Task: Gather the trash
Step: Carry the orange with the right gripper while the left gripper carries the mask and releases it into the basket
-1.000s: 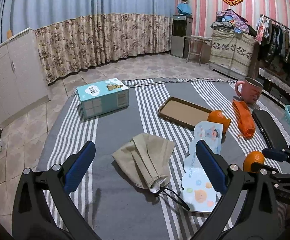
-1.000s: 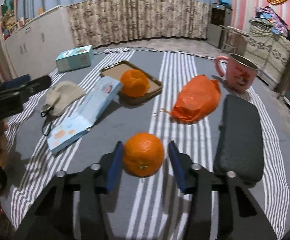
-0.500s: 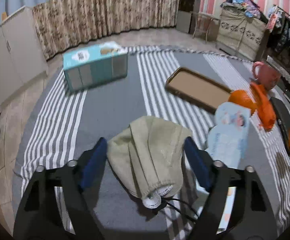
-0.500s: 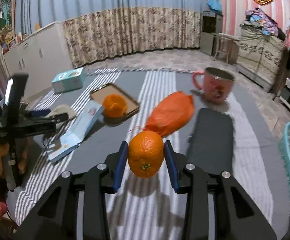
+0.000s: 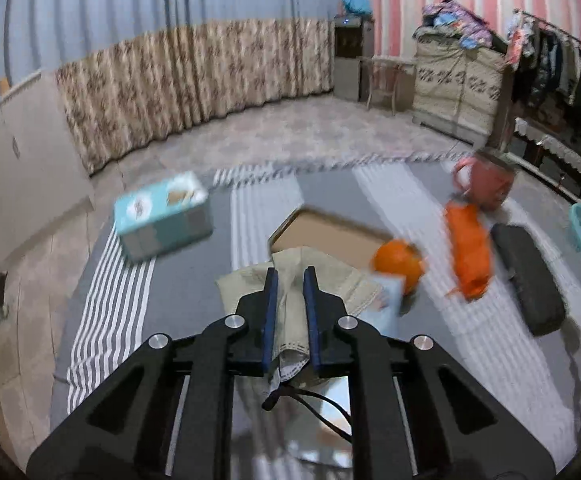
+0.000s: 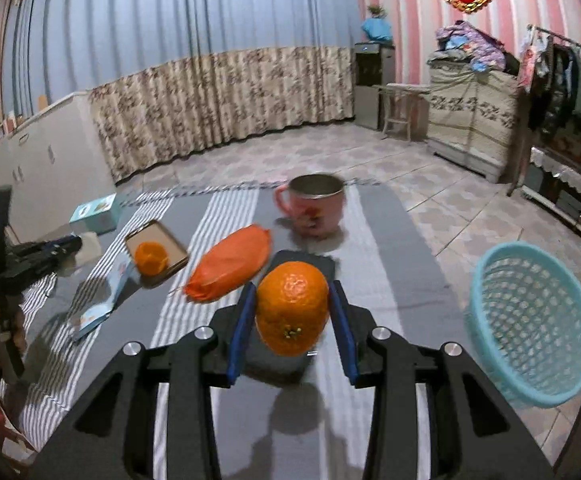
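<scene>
Right wrist view: grey striped cloth [image 6: 370,280], tiled floor [image 6: 450,184], floral curtain [image 6: 230,92].

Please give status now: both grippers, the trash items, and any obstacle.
Left gripper just closed on beige face mask. Right gripper shut on orange, lifted. Blue basket at right, path clear.

The left gripper [image 5: 290,276], low centre of its frame, has just been closing, its jaws now pinching a beige mask [image 5: 322,268], while the right gripper [image 6: 292,292] clamps an orange [image 6: 292,312].
</scene>
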Demonstrator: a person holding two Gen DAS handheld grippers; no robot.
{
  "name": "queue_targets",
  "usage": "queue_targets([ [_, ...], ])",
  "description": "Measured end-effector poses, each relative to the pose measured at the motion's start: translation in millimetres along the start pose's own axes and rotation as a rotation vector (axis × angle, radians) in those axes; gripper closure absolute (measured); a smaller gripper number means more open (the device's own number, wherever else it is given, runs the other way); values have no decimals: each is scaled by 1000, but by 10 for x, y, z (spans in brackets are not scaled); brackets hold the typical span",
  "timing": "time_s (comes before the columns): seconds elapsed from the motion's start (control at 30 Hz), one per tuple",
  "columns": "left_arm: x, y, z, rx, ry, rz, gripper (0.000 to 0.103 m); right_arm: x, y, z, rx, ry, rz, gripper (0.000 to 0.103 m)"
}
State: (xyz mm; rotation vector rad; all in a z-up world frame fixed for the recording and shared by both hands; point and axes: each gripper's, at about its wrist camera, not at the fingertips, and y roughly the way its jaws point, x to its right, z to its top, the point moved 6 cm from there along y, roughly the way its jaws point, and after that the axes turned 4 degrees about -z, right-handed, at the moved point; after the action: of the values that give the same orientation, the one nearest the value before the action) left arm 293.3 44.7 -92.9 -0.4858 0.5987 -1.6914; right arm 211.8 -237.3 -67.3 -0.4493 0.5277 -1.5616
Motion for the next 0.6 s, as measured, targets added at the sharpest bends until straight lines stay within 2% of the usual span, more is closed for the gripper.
queue_targets([
  [0.2,724,-432,413,115,53,-77,91,604,-258,105,56,38,-65,65],
  [0.33,1426,-640,583,172,97,-161,91,1066,-431,113,79,68,-121,65],
  [0.6,2812,-767,656,202,178,-336,91,2000,-728,56,97,143,-228,65],
])
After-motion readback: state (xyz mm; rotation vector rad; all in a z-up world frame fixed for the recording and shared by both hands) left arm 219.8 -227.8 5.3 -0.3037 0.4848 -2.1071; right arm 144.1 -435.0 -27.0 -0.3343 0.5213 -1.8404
